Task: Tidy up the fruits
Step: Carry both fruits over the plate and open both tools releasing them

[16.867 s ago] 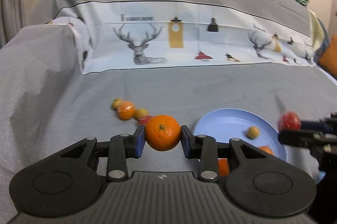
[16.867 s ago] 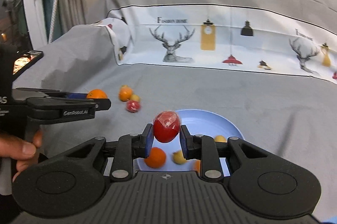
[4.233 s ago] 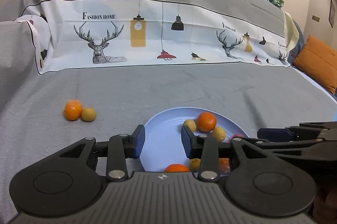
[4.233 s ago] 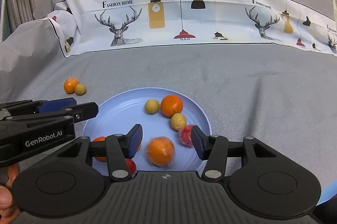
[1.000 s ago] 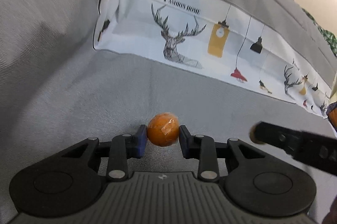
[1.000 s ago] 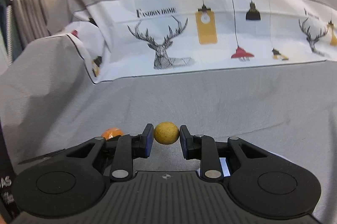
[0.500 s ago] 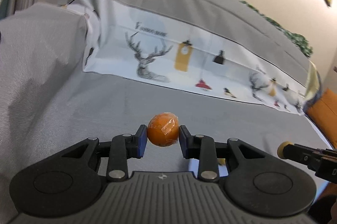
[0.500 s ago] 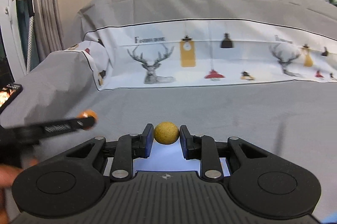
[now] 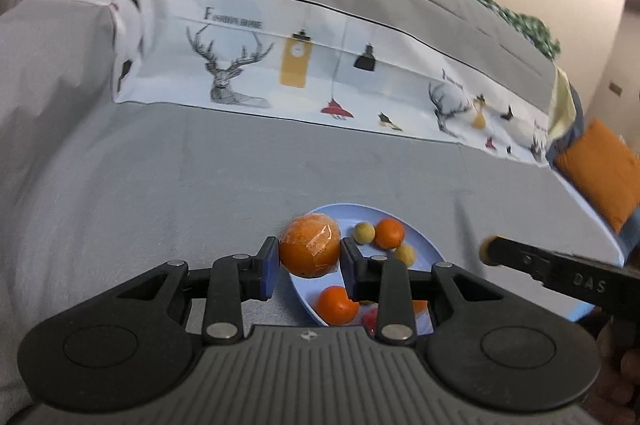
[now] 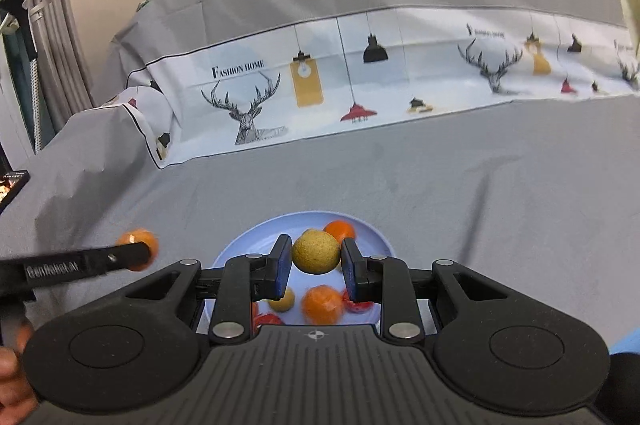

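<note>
My left gripper (image 9: pixel 309 262) is shut on a plastic-wrapped orange (image 9: pixel 310 246), held above the left edge of the light blue plate (image 9: pixel 426 252). The right gripper (image 10: pixel 316 260) is shut on a small yellow-brown round fruit (image 10: pixel 316 251), hovering over the same plate (image 10: pixel 240 245). Several oranges, small yellow fruits and red ones lie on the plate. In the left wrist view the right gripper (image 9: pixel 490 252) reaches in from the right with its yellow fruit at the tip. From the left of the right wrist view comes the left gripper (image 10: pixel 138 251), carrying the orange.
The plate rests on a grey sofa cover (image 9: pixel 160 177) with a white printed band (image 9: pixel 304 73) of deer and lamps behind it. An orange cushion (image 9: pixel 600 173) lies at the far right. A person's hand (image 10: pixel 12 365) shows at the lower left of the right wrist view.
Both grippers have carried their fruits rightward from the bare sofa to the plate, which has come into view beneath them. Their grips have not changed.
</note>
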